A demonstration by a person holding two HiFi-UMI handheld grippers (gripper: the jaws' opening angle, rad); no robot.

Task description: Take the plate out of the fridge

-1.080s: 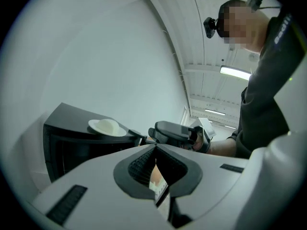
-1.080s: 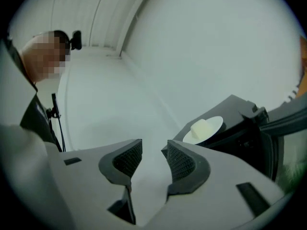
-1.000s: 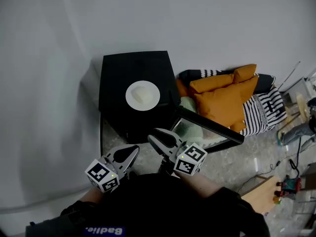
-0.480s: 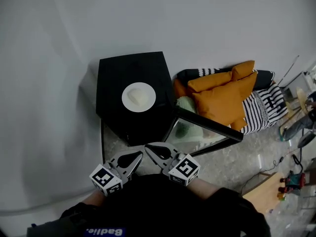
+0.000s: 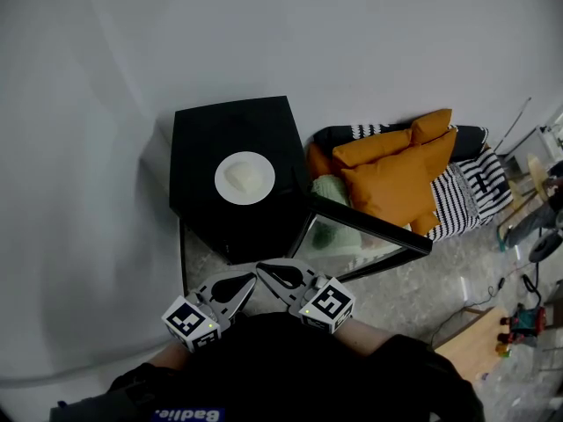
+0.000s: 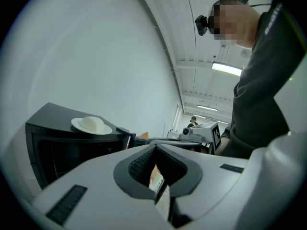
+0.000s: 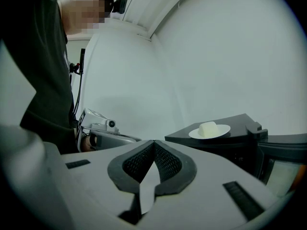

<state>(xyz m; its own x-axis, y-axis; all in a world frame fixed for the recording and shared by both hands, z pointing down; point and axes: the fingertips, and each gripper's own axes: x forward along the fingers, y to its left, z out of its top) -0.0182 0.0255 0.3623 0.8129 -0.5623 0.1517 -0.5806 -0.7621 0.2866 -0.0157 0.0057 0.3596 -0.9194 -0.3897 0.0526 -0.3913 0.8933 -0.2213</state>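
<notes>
Closest to me, both tools are drawn in against my body, side by side, tips nearly meeting. The left gripper [image 5: 244, 281] has its jaws together with nothing between the pads; its own view shows the ribbed faces meeting at the tips [image 6: 154, 146] and only floor showing through the slit below. The right gripper [image 5: 266, 271] is closed the same way, and its view [image 7: 154, 143] shows bare pads pressed tip to tip. I read that as a rest posture: there is nothing to carry, so I keep them tucked in and clear of the door.

Just beyond the tips stands the black fridge [image 5: 211, 130], low on the floor against the pale wall. Its glass door [image 5: 369, 229] hangs open, swung out to my right, which leaves the dark interior exposed. From here I can't see any shelf contents.

The plate [image 5: 266, 187] sits on the fridge's top, about mid-surface and clear of every edge, with a pale lump of food [image 5: 243, 175] on it. Both gripper views confirm it sits flat up there [image 6: 76, 124] [image 7: 223, 128]. I judge the task essentially done: the plate is out and parked where it cannot slide off. The open door is the only loose end.

Farther right, orange pillows [image 5: 391, 178] lie piled on striped bedding [image 5: 471, 192].
</notes>
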